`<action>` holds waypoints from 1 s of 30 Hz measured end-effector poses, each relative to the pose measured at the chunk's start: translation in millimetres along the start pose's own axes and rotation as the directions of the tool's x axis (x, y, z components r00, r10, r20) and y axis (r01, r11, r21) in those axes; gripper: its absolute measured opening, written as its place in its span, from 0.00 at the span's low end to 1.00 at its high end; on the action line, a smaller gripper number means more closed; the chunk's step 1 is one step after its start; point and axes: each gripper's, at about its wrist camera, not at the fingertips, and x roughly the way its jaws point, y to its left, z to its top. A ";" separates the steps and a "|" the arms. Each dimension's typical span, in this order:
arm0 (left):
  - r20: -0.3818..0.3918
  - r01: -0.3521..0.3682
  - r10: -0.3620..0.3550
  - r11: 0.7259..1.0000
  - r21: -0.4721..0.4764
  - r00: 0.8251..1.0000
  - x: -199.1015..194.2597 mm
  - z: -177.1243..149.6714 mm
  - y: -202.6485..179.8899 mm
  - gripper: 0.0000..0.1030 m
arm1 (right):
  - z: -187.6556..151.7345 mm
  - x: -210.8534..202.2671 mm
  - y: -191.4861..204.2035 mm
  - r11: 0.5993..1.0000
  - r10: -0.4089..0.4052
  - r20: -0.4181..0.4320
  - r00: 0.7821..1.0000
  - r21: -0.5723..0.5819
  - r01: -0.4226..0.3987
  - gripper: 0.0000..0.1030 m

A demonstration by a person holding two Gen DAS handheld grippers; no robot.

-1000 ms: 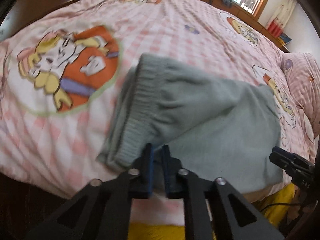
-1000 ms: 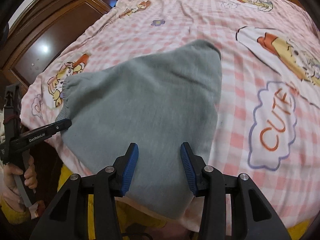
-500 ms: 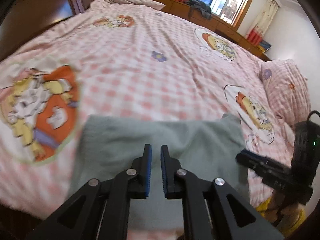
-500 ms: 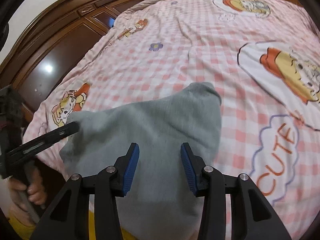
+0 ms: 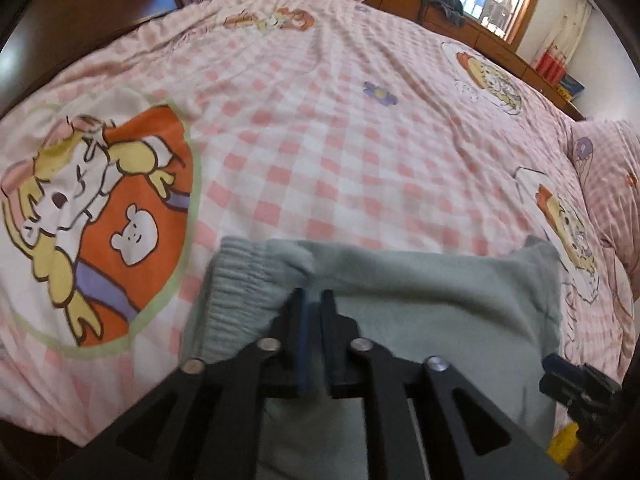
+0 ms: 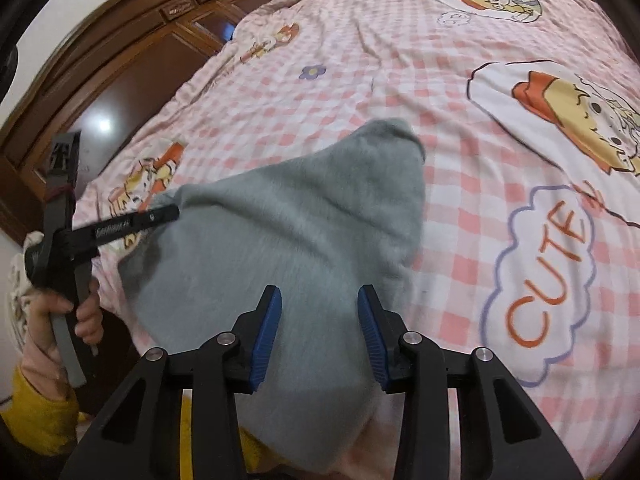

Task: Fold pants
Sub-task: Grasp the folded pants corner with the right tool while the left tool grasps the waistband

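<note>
The left tool (image 5: 312, 308) has its two fingers drawn nearly together, a thin gap between the pads, reaching forward and slightly down. The right tool (image 6: 319, 312) holds its blue-padded fingers (image 6: 266, 332) spread wide apart. The person's left hand (image 6: 82, 312) grips the left tool's handle.

The word "CUTE" is being shown in orange capitals inside a purple-outlined cloud (image 6: 550, 276) printed on the pink checked duvet cover (image 6: 400, 60). White lettering on the left gripper (image 6: 120, 226) is being blurred past reading.
</note>
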 end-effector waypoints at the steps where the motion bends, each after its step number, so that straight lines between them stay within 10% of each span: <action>1: 0.009 0.002 -0.002 1.000 0.017 1.000 -5.5 -2.1 -7.1 0.26 | 3.0 -3.2 -4.0 1.000 -0.003 0.012 1.000 0.006 0.003 0.40; 13: -0.046 0.256 -0.252 0.961 0.107 0.967 -32.5 -43.6 -109.6 0.34 | 58.8 19.1 -61.9 0.970 0.161 0.024 0.987 0.180 -0.163 0.40; 18: -0.154 0.256 -0.240 0.962 0.094 0.959 -10.7 -64.8 -120.4 0.35 | 65.3 51.6 -76.0 0.917 0.269 -0.003 0.963 0.307 -0.255 0.38; 21: -0.177 0.237 -0.220 0.968 0.078 0.959 -2.6 -72.5 -112.7 0.33 | 70.1 55.1 -84.7 0.885 0.307 0.039 0.951 0.357 -0.301 0.14; 30: -0.184 0.235 -0.214 0.967 0.097 0.959 -2.7 -75.7 -106.8 0.28 | 72.9 55.8 -110.3 0.775 0.381 0.117 0.917 0.500 -0.386 0.13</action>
